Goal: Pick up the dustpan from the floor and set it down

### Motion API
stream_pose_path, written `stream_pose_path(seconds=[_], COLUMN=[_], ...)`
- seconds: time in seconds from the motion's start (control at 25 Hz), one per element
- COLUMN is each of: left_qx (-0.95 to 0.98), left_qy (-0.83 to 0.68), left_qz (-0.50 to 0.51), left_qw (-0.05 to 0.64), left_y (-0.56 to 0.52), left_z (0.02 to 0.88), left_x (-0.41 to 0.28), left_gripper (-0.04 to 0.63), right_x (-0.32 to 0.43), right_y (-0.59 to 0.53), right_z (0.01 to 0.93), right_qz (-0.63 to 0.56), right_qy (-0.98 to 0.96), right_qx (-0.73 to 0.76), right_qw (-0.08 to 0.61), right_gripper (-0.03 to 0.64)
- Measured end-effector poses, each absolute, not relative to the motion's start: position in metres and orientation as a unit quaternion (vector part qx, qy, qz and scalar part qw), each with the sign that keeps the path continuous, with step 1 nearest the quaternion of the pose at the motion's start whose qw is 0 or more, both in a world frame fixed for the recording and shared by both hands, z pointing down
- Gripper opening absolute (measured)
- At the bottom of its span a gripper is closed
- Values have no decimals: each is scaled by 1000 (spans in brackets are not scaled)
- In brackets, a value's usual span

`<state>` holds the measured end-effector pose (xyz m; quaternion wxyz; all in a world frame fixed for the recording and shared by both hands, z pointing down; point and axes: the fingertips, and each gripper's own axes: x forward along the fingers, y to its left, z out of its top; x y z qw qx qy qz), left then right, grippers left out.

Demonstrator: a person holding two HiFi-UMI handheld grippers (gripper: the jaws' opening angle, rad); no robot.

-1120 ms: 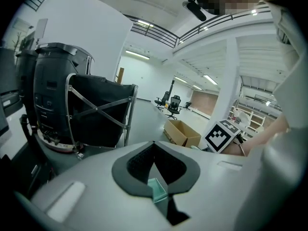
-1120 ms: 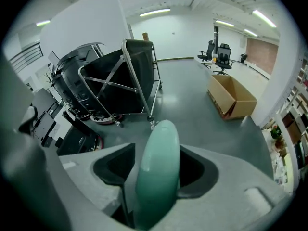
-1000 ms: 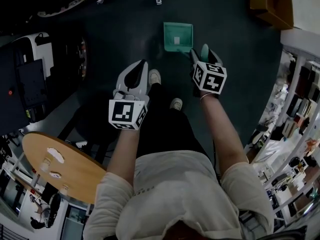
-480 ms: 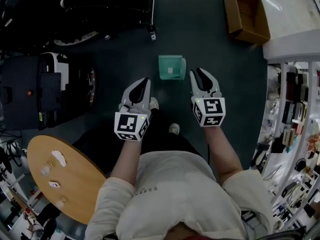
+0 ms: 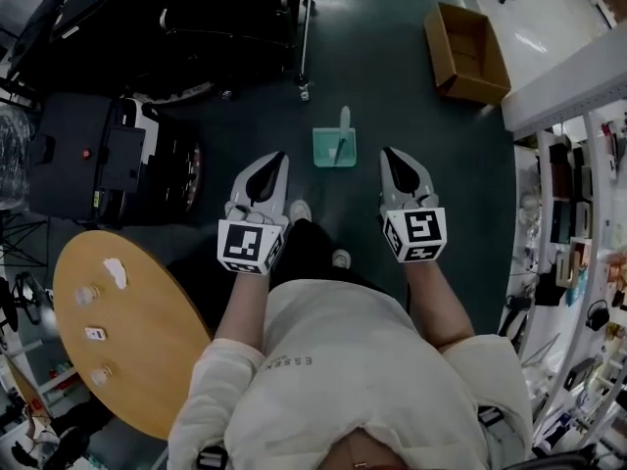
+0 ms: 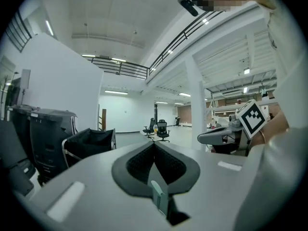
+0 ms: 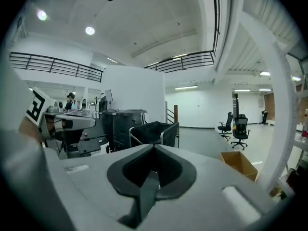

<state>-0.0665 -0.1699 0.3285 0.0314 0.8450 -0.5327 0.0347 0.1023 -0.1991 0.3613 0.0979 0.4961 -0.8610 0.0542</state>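
Right gripper [image 5: 392,157] now clear of the dustpan [image 5: 334,149] (jaws together)

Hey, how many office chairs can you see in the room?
2. The left chair and the right chair stand side by side far down the hall, past the cardboard box. Others may be hidden.

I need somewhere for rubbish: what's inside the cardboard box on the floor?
The cardboard box is open and looks empty; its near wall hides a strip of the bottom.
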Motion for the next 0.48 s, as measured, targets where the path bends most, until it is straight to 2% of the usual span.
stream_pose_path(seconds=[0.16,0.48], left_qx=[853,864], left_qy=[-521,-500], left_qz=[41,49], left_qw=[4,31], left_y=[-124,-56], left_z=[332,348], left_x=[-51,-49], left_gripper=[17,17], right_x=[104,108], right_y=[-161,-85], right_z=[366,398], right_qz=[57,82], right_qy=[-865,-858], right_qx=[488,488], right_qw=[106,137], right_gripper=[-8,-8])
